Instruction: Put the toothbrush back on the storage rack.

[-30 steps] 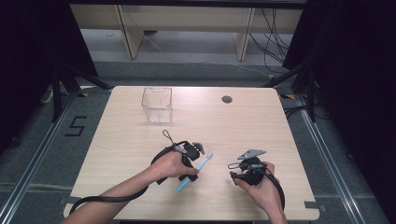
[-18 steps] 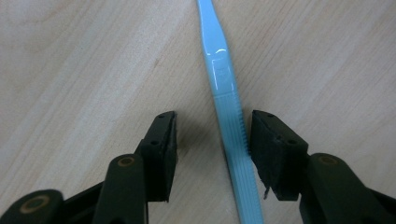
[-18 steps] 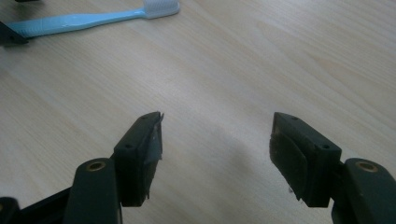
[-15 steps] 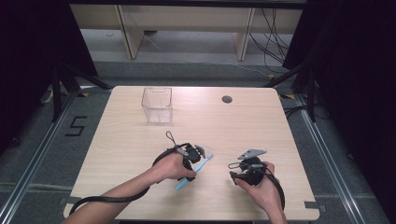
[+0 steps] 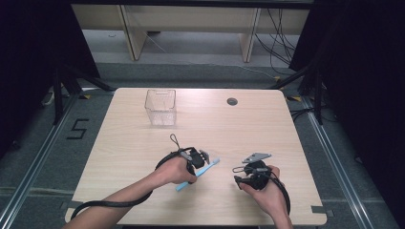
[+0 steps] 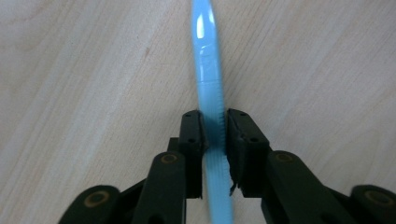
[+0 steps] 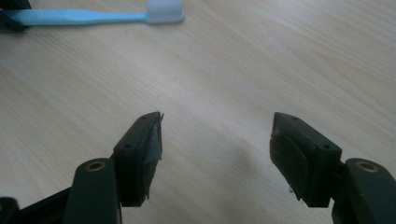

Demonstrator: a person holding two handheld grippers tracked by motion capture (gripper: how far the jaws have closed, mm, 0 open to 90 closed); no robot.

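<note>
Now, high view, change: the left gripper (image 5: 203, 160) has just been closing its jaws on the toothbrush (image 5: 210, 165); a second ago they stood wide over it. Both hands sit where they were, and the toothbrush lies where it lay.
High view, left hand: the left hand (image 5: 175, 170) reaches in from the lower left, forearm slanting across the table (image 5: 124, 143), its gripper low over the toothbrush.
High view, right hand: the right hand (image 5: 263, 187) rests near the front edge, its gripper (image 5: 239, 180) pointing left, well apart from the toothbrush.
High view, toothbrush: light blue, slanted, lying on the table in front of centre, between the two hands.
High view, rest: a clear box (image 5: 161, 107) stands well beyond, toward the far side.
Left gripper view, grip: the jaws are pressed on the blue handle (image 6: 211, 93), one pad at each side; it runs straight up between them over the wood.
Right gripper view, tool: the jaws are spread wide over bare wood.
Right gripper view, toothbrush: flat at the top left, white bristle head (image 7: 164, 10) at its right end.
</note>
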